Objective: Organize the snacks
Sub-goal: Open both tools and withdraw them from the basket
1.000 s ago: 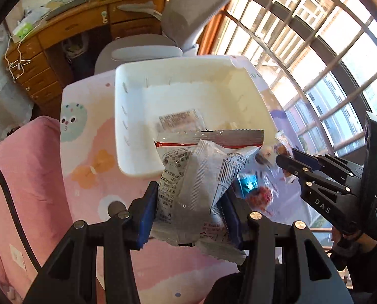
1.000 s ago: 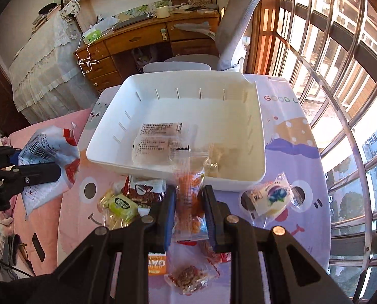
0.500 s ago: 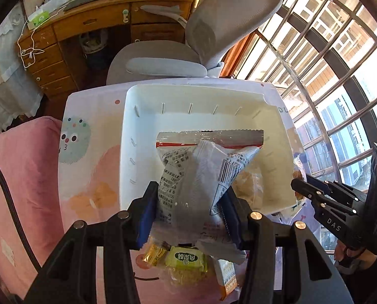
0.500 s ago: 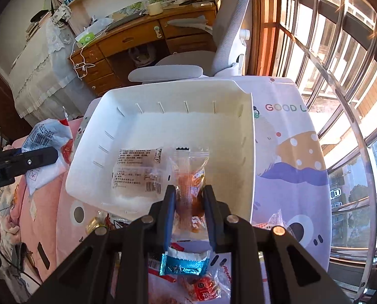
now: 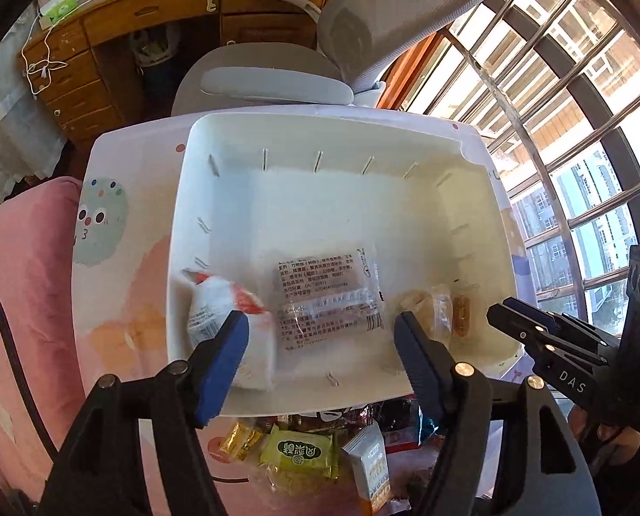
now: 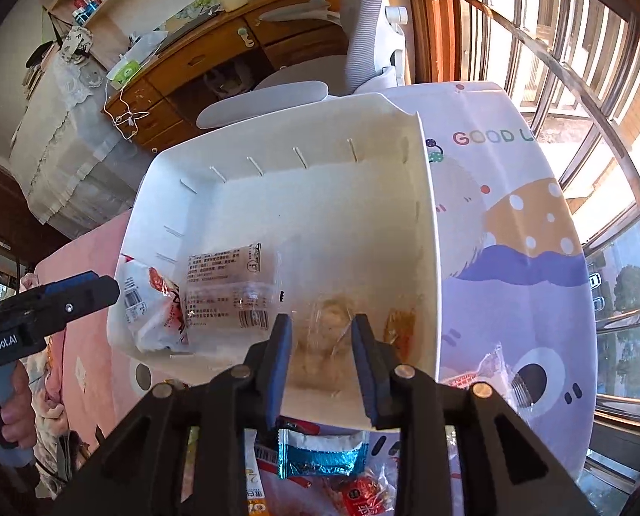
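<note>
White bin (image 5: 483,198) on the patterned tablecloth (image 6: 513,223) now has four packs along its near wall. New since half a sec ago: white-and-red snack bag (image 5: 229,314), which was clamped in left gripper (image 5: 320,357), lies loose in bin's near-left corner, blurred, prob. only just landed. Orange snack (image 5: 460,320), held by right gripper (image 6: 322,363) before, lies by the near-right wall. Betw. them: clear printed pack (image 5: 326,301) and a pale clear-wrapped pastry (image 5: 423,307).

Left gripper: jaws wide apart, empty, over bin's near edge. Right gripper: jaws apart, nothing betw. them, over same edge; seen thru gap is the pastry down in the bin, not gripped.

Meaning: two drops done at once, both tools free.

Outside bin, still to sort: green pack (image 5: 300,451), gold candy (image 5: 238,434), small carton (image 5: 369,464), teal foil pack (image 6: 322,456), red pack (image 6: 358,496), wrapped piece (image 6: 487,370) at right of bin. Judgement: well short of half done; next is back down to the pile near bin's front.
</note>
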`<state>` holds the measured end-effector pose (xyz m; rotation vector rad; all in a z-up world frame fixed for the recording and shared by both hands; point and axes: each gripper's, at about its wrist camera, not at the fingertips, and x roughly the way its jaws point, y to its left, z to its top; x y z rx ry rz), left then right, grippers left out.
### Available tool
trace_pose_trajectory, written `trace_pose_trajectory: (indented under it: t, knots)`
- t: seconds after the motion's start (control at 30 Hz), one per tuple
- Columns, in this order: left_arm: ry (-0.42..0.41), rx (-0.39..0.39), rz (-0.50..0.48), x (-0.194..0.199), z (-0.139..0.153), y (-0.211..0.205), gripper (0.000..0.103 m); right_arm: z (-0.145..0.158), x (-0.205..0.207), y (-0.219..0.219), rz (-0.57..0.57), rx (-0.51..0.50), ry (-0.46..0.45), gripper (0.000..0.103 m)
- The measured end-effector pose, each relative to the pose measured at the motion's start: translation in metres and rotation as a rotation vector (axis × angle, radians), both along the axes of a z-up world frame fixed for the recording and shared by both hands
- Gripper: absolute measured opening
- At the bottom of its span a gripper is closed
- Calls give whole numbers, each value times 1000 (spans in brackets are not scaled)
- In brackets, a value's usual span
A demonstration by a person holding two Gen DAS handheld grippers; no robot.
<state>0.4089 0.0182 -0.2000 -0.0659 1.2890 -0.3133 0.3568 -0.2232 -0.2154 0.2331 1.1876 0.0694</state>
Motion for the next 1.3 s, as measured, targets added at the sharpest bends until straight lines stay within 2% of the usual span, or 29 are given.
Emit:
trace_pose_trajectory:
  t: [0.13, 0.37, 0.67, 1.0, 1.3]
  knots:
    - [-10, -25, -10, -7, 6, 2, 69, 7, -8, 0, -27, 8, -11, 32]
    - [-30, -24, -27, -34, 18, 9, 69, 22, -30, -1, -75, 3, -38, 33]
    - [-46, -31, -50, -85, 34, 26, 69, 39, -90, 1, -164, -26, -79, 34]
    - [-79, -7, -93, -145, 42, 40, 73, 32, -166, 6, -277, -16, -90, 35]
    - [-81, 32, -133, -191, 34, 41, 73, 20, -210, 12, -309, -1, -70, 35]
